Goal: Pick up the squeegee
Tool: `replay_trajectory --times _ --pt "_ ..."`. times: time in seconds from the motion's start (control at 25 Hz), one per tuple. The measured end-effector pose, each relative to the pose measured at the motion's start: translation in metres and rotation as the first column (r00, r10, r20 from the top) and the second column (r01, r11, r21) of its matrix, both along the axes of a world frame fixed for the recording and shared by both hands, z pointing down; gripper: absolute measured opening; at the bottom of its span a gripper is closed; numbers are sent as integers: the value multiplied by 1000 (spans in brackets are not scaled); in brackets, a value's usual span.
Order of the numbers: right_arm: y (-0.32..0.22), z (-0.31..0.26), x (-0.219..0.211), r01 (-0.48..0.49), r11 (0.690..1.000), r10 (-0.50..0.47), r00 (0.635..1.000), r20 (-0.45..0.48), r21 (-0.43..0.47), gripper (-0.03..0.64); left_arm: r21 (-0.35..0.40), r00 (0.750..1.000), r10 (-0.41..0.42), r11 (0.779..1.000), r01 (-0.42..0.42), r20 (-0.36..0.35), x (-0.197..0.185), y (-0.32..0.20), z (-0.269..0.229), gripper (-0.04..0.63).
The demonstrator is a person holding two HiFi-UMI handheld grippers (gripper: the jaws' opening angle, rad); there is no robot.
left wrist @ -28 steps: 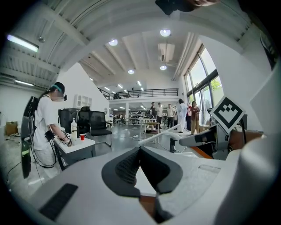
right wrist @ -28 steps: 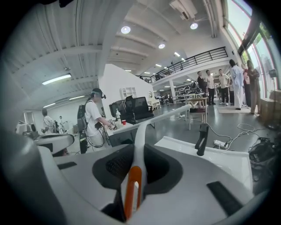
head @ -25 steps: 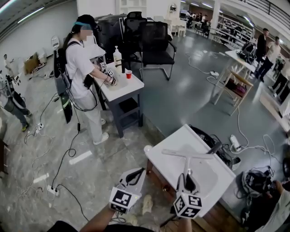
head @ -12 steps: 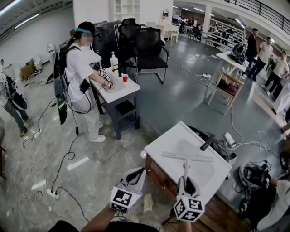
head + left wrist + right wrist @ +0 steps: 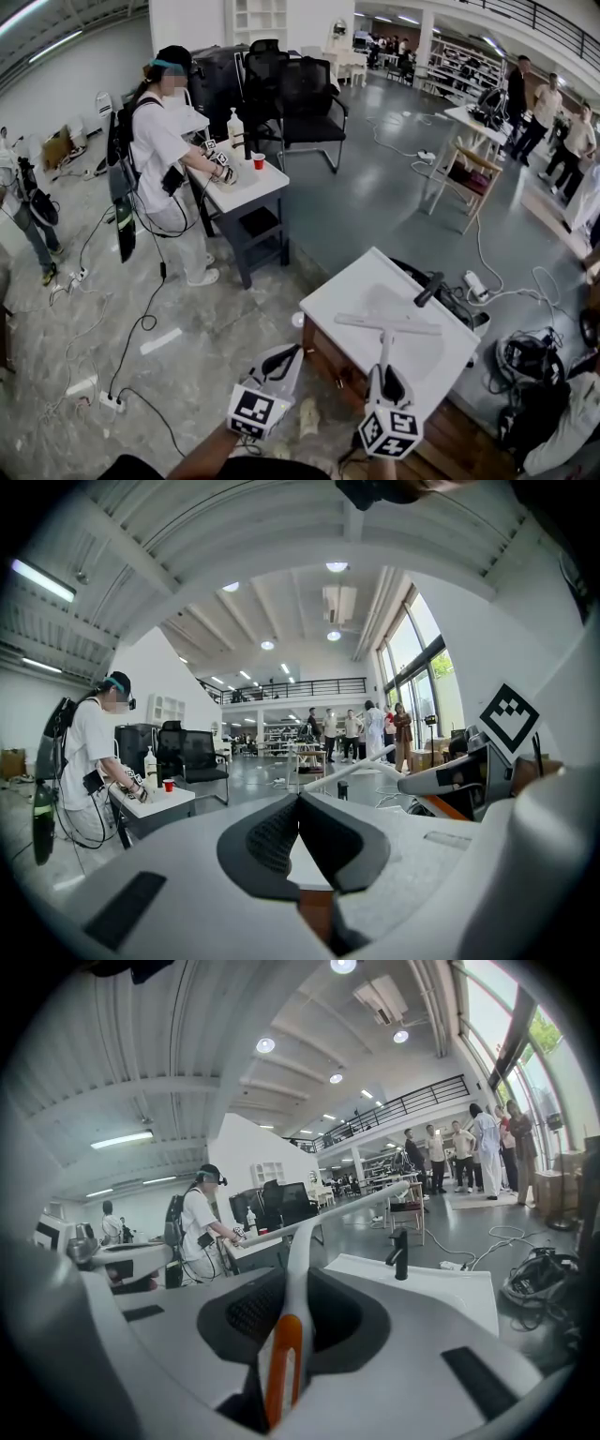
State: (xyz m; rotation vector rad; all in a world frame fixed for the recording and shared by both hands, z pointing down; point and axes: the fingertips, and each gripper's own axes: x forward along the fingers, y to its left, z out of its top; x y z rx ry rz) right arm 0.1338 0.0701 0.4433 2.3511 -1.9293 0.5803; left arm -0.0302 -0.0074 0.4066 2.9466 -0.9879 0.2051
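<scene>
The right gripper view shows the right gripper [image 5: 292,1309] clamped on the squeegee [image 5: 298,1239] handle. Only the head view shows its blade over the white tabletop [image 5: 367,277], near the faucet [image 5: 429,289]. The left gripper view shows the left gripper [image 5: 298,808] closed and empty.

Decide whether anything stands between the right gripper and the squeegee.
Nothing visible does. The right gripper has its jaws closed on the handle of the squeegee, so the two are in contact. The blade hangs over the white counter, apart from the black faucet.
</scene>
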Motion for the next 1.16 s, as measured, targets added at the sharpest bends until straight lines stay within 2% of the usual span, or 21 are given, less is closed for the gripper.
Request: replay_trajectory --times 0.2,0.32,0.44,0.56,0.8,1.0,1.16 --pt "-3 -1 0 1 1000 -1 1000 -14 -1 75 -45 1000 -5 999 5 -8 0 0 0 2" --pt "-3 -1 -2 7 1000 -7 1000 -17 -2 74 -29 1000 -1 1000 1 -20 1 0 -3 2" --pt "-3 -3 -5 11 1000 -11 1000 -19 -2 74 -3 1000 1 1000 -1 0 -2 -1 -1 2" --pt "-4 -5 -5 13 1000 -13 1000 -18 -1 74 -17 1000 -3 1000 2 -17 -1 -1 -5 2" --pt "-6 -3 -7 19 1000 -19 1000 -17 0 74 -3 1000 -1 1000 1 -6 -3 -2 -3 2" --pt "-6 -3 -8 19 1000 -19 1000 -20 0 74 -40 1000 -10 999 11 9 -6 0 4 2" --pt "-7 1 -6 17 1000 -17 1000 -20 -3 74 -12 1000 -3 1000 3 0 -3 -3 4 2"
